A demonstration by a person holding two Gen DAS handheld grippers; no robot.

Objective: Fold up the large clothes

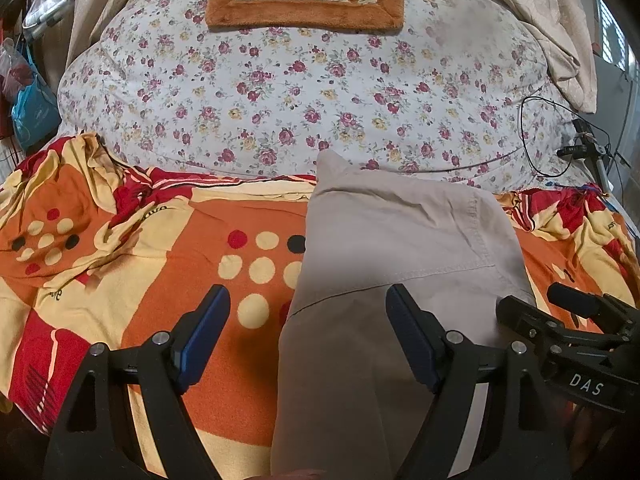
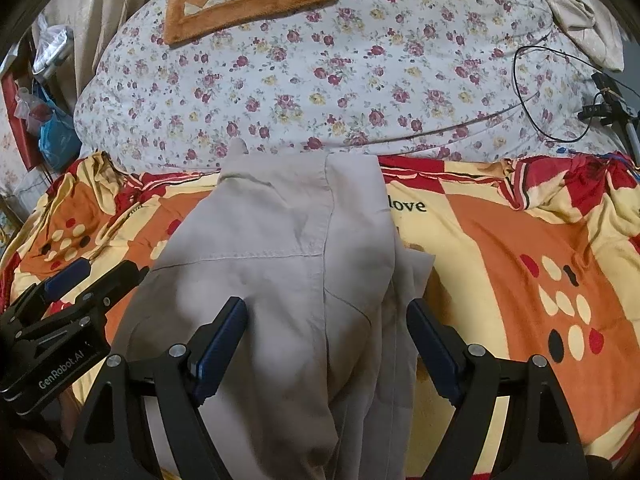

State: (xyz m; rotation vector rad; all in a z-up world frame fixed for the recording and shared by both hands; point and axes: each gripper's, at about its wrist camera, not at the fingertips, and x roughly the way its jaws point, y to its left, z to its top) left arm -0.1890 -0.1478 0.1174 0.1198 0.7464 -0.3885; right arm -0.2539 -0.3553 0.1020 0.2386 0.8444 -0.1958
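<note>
Left wrist view, beige garment (image 1: 384, 248) on orange blanket (image 1: 180, 280), both claws gaping, floral quilt (image 1: 300, 92) behind.

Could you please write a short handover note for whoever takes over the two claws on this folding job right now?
Left claw: open, holding nothing, hovering over the garment's left edge.
Right claw: open, holding nothing, hovering over the garment's middle.
Beige garment: lies lengthwise on the orange patterned sheet, gathered into a long strip with overlapping layers; floral quilt lies beyond it.
Done: apparently narrowed lengthwise.
Left: probably fold it end to end, then smooth it.
</note>
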